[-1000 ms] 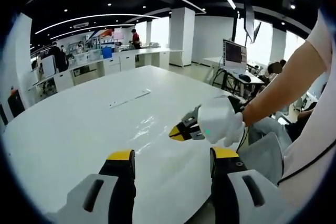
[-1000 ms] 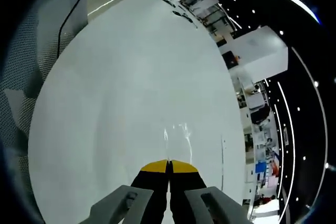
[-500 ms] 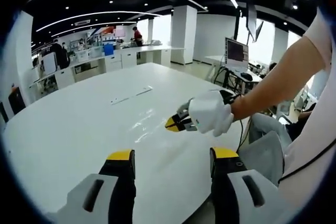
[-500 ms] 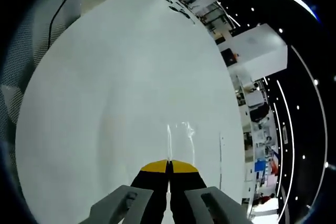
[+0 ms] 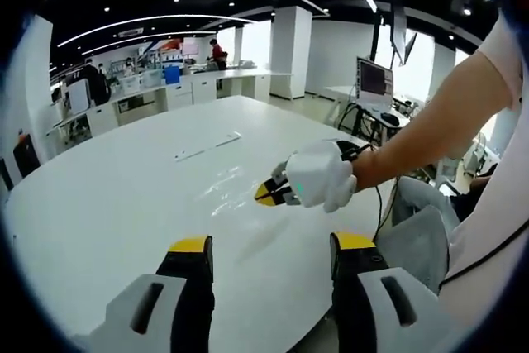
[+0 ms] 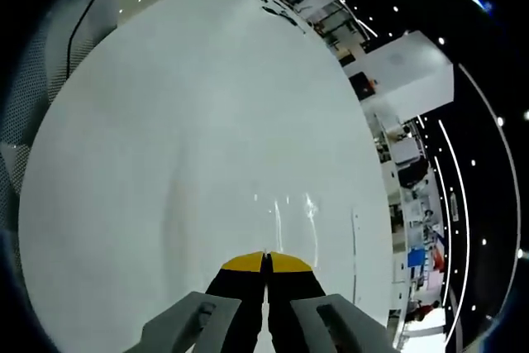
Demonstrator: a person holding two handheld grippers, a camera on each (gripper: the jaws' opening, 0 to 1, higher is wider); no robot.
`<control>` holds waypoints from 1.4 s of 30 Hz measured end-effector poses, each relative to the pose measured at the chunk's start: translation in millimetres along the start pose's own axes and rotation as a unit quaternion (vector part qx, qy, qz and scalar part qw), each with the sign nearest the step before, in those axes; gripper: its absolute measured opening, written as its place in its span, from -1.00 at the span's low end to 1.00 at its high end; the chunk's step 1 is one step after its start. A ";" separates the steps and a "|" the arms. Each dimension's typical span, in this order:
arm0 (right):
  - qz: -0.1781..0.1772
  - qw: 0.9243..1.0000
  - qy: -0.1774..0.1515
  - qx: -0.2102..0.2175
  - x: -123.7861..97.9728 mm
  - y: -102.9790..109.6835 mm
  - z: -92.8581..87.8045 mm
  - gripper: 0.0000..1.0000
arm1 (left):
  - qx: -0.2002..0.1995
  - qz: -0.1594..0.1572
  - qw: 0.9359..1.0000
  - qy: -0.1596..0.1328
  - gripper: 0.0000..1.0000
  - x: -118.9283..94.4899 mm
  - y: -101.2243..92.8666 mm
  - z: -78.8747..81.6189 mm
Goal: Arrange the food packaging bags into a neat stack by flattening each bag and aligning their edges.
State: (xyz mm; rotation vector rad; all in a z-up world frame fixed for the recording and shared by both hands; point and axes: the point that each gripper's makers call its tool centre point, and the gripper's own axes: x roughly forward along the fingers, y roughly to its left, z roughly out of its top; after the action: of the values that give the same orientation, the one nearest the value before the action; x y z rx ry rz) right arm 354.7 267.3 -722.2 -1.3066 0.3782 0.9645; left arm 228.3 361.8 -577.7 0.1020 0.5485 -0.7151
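Note:
A clear, nearly see-through food bag [image 5: 221, 181] lies flat on the white table [image 5: 107, 212], showing mostly as glints. In the right gripper view its faint shiny outline [image 6: 291, 208] sits just ahead of my right gripper [image 6: 266, 260], whose yellow-tipped jaws are shut. Whether they pinch the bag's edge is unclear. In the left gripper view a white-gloved hand [image 5: 318, 186] holds that right gripper [image 5: 266, 194] slightly above the table, next to the bag's near right side. My left gripper [image 5: 273, 244] is open over the table's near edge, with nothing between its jaws.
Thin white strips [image 5: 208, 145] lie farther back on the table. The table's curved edge runs along the right, with a monitor [image 5: 374, 84] on a stand and seated people beyond it. A dark mesh chair [image 6: 37, 105] stands off the table's far edge in the right gripper view.
The right gripper, still shut, has moved a little further in over the table toward the clear bag. The left gripper has stayed open and still.

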 end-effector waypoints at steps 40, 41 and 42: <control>0.105 0.992 -0.010 0.065 -4.2 45.6 6.9 -0.65 | 0.005 0.000 1.000 0.002 0.09 -4.2 -6.6 -4.5; 0.105 0.992 -0.010 0.065 -5.1 45.8 6.5 -0.65 | 0.005 0.001 1.000 0.001 0.09 -4.9 -6.0 -4.8; 0.105 0.992 -0.011 0.067 -6.7 46.0 6.3 -0.65 | 0.005 0.001 1.000 0.001 0.09 -5.3 -5.4 -5.2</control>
State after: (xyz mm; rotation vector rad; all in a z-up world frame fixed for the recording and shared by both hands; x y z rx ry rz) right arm 313.7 268.7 -744.9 -1.1490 0.5617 1.1101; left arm 219.3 362.3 -578.9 0.1121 0.5470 -0.7151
